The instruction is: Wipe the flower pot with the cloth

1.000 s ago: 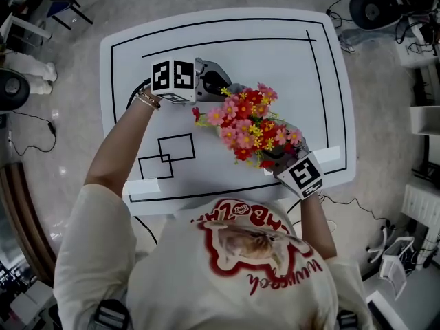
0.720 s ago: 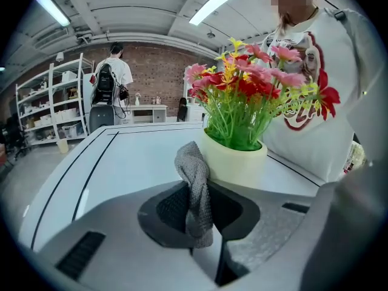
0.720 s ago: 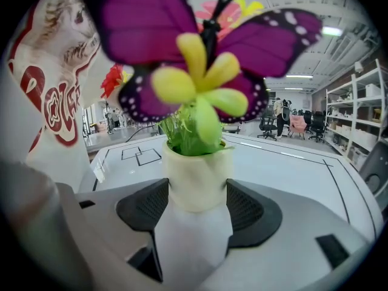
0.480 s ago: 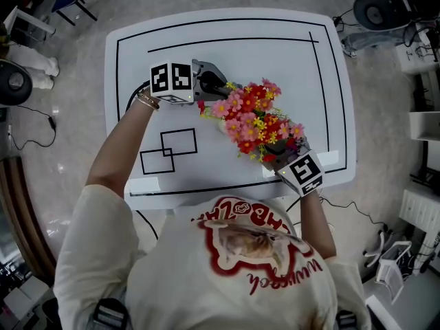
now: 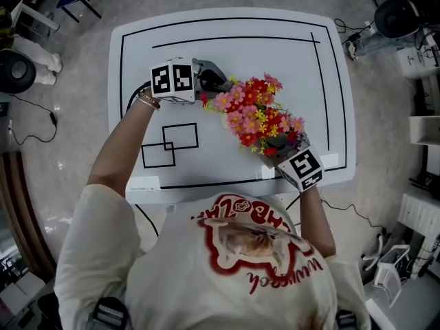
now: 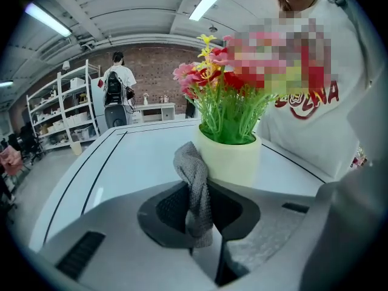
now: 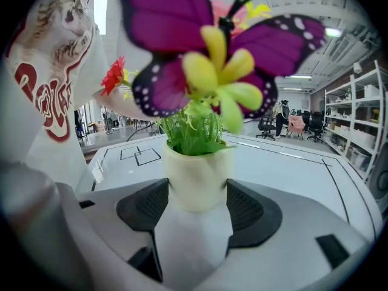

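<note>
Grey, knitted-looking cloth (image 6: 195,190) is pinched tight in the closed jaws of the left gripper (image 6: 199,223), with a twisted tail sticking up and forward past them. Straight ahead of that tail, and a bit to its right in the left gripper view, the pale cream flower pot (image 6: 233,159) is found. It's upright, so its long axis runs vertical and the curved side wall is what's faced by the cloth, not the rim. The cloth tip is seen right at the pot's left edge. Whether it's actually touching can't be told, tbh.

On the far side the pot is clamped around its lower body by the right gripper (image 7: 195,206), one dark jaw on each flank. Whether the base is resting on anything can't be made out.

In the head view the grippers are set on opposite sides of the red and pink flowers (image 5: 256,115), the left further up the white table (image 5: 275,40), the right near the front edge.

The wipe is best judged the left's job, since the cloth is carried only there. A short nudge forward-right and a sweep round the wall is probably what's needed. The overhanging flowers could get snagged if the cloth is taken too high.
</note>
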`<state>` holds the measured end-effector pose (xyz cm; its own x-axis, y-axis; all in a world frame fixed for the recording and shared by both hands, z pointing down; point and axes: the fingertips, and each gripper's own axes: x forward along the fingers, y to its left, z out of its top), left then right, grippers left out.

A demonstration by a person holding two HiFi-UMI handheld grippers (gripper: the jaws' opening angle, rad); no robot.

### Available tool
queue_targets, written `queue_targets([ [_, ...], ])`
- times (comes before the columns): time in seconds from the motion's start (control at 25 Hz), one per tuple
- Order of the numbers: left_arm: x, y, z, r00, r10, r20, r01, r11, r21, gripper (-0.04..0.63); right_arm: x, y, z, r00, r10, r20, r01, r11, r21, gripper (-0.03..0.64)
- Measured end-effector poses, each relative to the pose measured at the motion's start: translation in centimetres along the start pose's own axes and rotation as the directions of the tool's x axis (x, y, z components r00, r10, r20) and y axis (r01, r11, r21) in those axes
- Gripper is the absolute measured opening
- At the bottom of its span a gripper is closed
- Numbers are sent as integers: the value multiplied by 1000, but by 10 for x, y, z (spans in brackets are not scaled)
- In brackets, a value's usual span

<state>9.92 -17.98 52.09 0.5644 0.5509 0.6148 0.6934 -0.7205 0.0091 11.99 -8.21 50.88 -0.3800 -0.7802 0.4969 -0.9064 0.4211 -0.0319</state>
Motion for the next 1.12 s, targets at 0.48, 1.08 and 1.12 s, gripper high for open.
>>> queue_targets([
  [0.48,-3,-6,-4,997,82,1,-81,995,-60,64,0,0,-1,1000,-3,6,3,1000,10,275],
  [1.08,-3,-12,-12,980,187,-64,-192,977,-92,64,0,2,-2,1000,-2,8,2,1000,9,276],
  [1.12,-3,-12,-12,978,192,-77,-199,976,-91,64,0,1,-2,1000,-2,8,2,1000,9,275],
])
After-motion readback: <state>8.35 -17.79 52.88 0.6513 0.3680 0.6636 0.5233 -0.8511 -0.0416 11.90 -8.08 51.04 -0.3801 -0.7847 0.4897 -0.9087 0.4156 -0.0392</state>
